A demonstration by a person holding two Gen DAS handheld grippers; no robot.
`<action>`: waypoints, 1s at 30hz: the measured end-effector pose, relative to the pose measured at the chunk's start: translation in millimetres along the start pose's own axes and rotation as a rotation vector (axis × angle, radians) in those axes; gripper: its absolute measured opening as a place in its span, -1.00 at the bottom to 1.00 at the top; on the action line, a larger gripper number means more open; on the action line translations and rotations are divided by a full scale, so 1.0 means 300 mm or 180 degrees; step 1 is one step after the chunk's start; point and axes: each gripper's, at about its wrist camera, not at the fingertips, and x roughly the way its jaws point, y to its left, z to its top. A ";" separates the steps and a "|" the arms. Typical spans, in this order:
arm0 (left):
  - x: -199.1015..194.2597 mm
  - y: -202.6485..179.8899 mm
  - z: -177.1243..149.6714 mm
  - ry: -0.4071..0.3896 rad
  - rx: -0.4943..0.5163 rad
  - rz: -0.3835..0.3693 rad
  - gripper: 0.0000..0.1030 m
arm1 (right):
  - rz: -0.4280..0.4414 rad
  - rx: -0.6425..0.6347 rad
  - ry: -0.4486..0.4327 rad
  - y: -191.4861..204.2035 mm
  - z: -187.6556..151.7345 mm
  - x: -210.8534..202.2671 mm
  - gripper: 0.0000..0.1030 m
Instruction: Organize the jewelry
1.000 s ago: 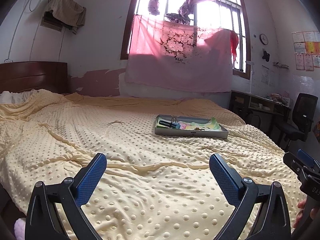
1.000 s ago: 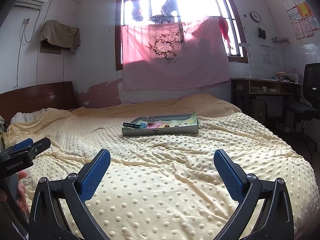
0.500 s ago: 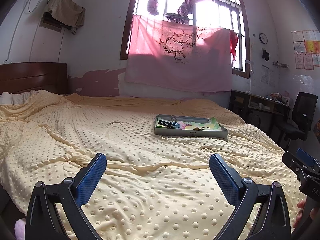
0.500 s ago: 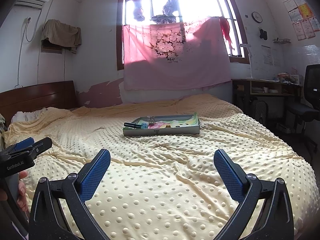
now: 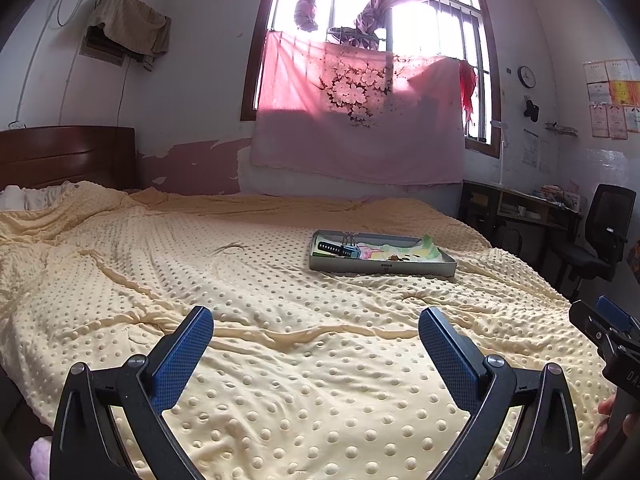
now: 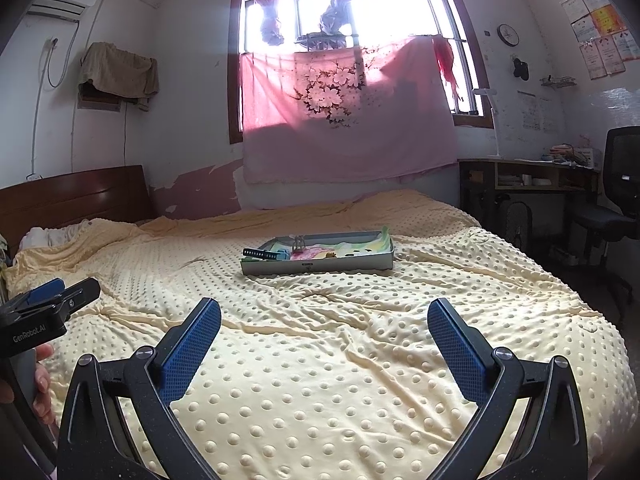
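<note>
- A yellow dotted blanket [image 5: 280, 360] covers the bed.
- A grey jewelry tray [image 5: 382, 267] sits right of frame centre.
- The left tool [image 5: 316, 334] and right tool [image 6: 324, 326], lower frame, both gape apart, empty.

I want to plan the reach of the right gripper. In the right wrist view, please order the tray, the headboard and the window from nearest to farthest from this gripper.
1. The tray: straight ahead of the right gripper, on the yellow blanket.
2. The headboard: far left, at the bed's end.
3. The window: high on the back wall, beyond the bed.
</note>
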 end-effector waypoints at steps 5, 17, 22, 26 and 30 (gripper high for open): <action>-0.005 -0.003 0.001 -0.0003 0.0004 0.0001 1.00 | 0.0004 -0.0004 -0.0003 -0.001 0.000 -0.004 0.97; -0.010 -0.010 -0.002 0.0035 -0.0022 -0.0027 1.00 | 0.0002 0.0009 0.0026 -0.010 -0.009 -0.002 0.97; -0.009 -0.013 -0.003 0.0046 0.0000 -0.0027 1.00 | -0.0002 0.0027 0.0030 -0.014 -0.011 0.000 0.97; -0.009 -0.013 -0.003 0.0054 -0.0007 -0.0021 1.00 | -0.0011 0.0018 0.0033 -0.015 -0.013 -0.001 0.97; -0.006 -0.011 -0.005 0.0063 -0.0013 -0.0023 1.00 | -0.0015 0.0015 0.0035 -0.016 -0.013 -0.001 0.97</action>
